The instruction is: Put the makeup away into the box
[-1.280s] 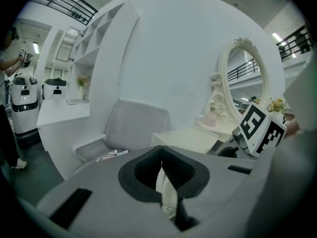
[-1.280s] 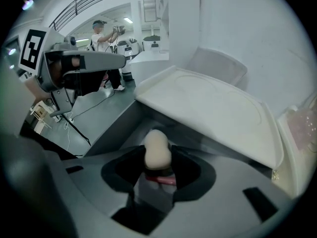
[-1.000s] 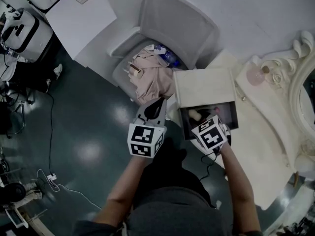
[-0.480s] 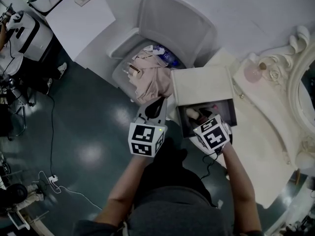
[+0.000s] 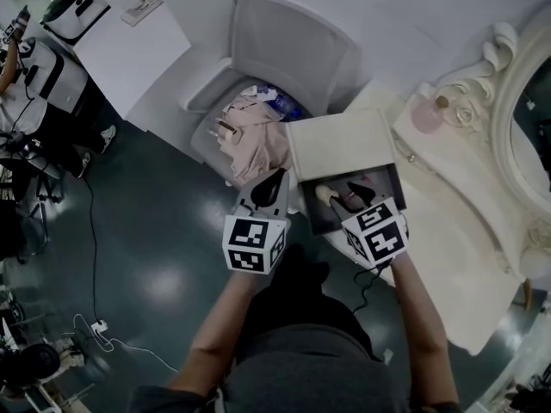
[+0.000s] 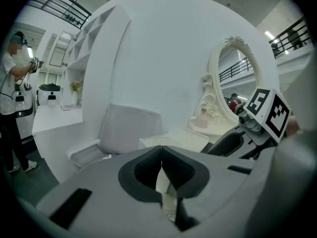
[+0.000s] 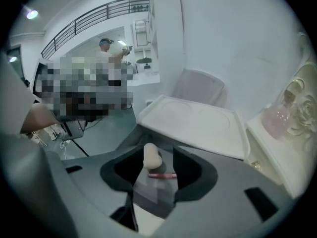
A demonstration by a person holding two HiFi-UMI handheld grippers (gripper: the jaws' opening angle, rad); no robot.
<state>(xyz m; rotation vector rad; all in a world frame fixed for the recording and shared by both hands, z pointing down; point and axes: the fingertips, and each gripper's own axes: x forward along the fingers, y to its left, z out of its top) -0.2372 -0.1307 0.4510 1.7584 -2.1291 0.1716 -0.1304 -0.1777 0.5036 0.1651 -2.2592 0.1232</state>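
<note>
Left gripper (image 6: 161, 165) clenched, nothing between its jaws, held just left of the open box (image 5: 320, 222), right gripper (image 7: 154, 170) above box interior, jaws closing, pads gripping nothing, beige makeup sponge (image 7: 151, 156) and pink tube (image 7: 161, 175) lying inside box, lid (image 5: 340, 144) raised.

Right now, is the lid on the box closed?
No, the box stands open, with a sponge and a pink stick visible inside.

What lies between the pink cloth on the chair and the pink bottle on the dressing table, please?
The open cream lid of the box lies there, as the head view shows.
</note>
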